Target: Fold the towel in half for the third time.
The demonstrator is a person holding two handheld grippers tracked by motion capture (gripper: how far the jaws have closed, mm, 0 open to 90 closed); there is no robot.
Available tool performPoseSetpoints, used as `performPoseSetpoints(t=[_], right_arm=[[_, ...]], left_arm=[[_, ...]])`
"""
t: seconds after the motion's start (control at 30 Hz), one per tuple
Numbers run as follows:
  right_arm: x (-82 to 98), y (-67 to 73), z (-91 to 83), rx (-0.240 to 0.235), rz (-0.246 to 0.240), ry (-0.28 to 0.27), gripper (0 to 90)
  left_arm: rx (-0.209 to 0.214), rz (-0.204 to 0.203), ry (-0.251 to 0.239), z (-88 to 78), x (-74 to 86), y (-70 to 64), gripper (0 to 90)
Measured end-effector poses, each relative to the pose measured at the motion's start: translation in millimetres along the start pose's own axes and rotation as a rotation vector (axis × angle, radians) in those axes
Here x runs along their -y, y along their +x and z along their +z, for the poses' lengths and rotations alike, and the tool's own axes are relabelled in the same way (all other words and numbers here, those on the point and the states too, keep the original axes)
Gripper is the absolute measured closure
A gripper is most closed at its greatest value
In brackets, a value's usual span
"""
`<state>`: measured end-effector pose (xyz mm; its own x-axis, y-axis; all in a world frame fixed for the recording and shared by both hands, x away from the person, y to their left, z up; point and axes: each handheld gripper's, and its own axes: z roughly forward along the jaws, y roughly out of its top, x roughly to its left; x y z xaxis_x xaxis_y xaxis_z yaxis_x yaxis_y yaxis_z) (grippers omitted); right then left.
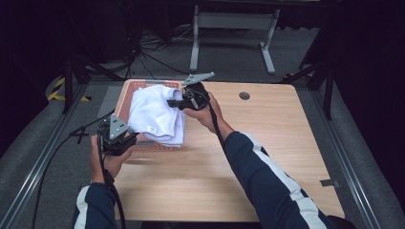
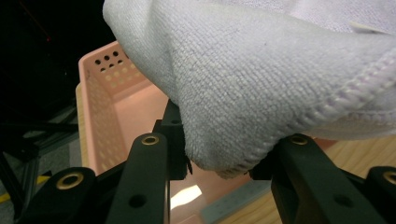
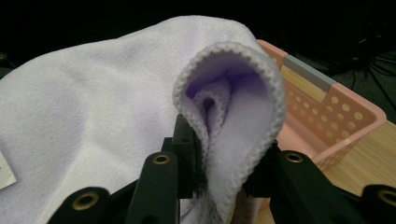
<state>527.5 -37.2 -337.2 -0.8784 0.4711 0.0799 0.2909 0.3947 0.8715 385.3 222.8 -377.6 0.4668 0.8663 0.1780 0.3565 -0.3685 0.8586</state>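
Left gripper (image 1: 130, 140), nearest, is clamped on the towel's (image 1: 155, 114) near corner; right gripper (image 1: 177, 103) pinches a folded edge farther back. The towel hangs over the basket (image 1: 125, 98), judged not yet lowered in. Beyond, basket walls crowd the left table (image 1: 267, 143) edge; open room lies right.

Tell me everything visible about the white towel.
The towel is white, faintly lilac terry cloth with a stitched hem and a small label near one edge. It is folded in layers and hangs bunched over the pink perforated basket at the table's far left corner. The left gripper pinches its near corner, and the right gripper clamps a curled, layered edge at the far side. Whether it rests on the basket's rim cannot be told.
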Motion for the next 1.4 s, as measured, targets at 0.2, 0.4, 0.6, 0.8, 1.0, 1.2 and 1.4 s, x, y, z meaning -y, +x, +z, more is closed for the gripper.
performPoseSetpoints(t=[0.2,0.4,0.6,0.8,1.0,1.2,1.4], right_arm=[[-4.4,-1.2,15.3,-0.001,0.006,0.008,70.2],[-2.7,-4.0,31.8,0.01,0.017,0.028,69.0],[5.9,-3.3,47.9,0.035,0.018,0.065,67.0],[15.1,-3.0,52.6,0.045,0.009,0.1,54.5],[19.3,-4.9,46.2,0.068,0.012,0.123,35.1],[26.3,-7.2,30.0,0.081,-0.009,0.131,28.7],[34.2,-4.7,-8.2,0.083,-0.062,0.122,30.4]], left_arm=[[-0.015,-0.027,0.016,8.2,6.0,12.9,67.0],[-0.041,-0.033,0.053,17.2,11.8,18.6,66.8],[-0.071,-0.013,0.121,25.5,17.2,22.1,66.8],[-0.081,-0.01,0.139,27.8,21.4,20.4,64.0],[-0.099,-0.063,0.123,25.4,23.8,23.1,39.5],[-0.037,-0.062,0.044,12.9,21.3,18.5,29.1],[0.06,-0.032,0.004,1.5,14.6,-6.3,24.2]])
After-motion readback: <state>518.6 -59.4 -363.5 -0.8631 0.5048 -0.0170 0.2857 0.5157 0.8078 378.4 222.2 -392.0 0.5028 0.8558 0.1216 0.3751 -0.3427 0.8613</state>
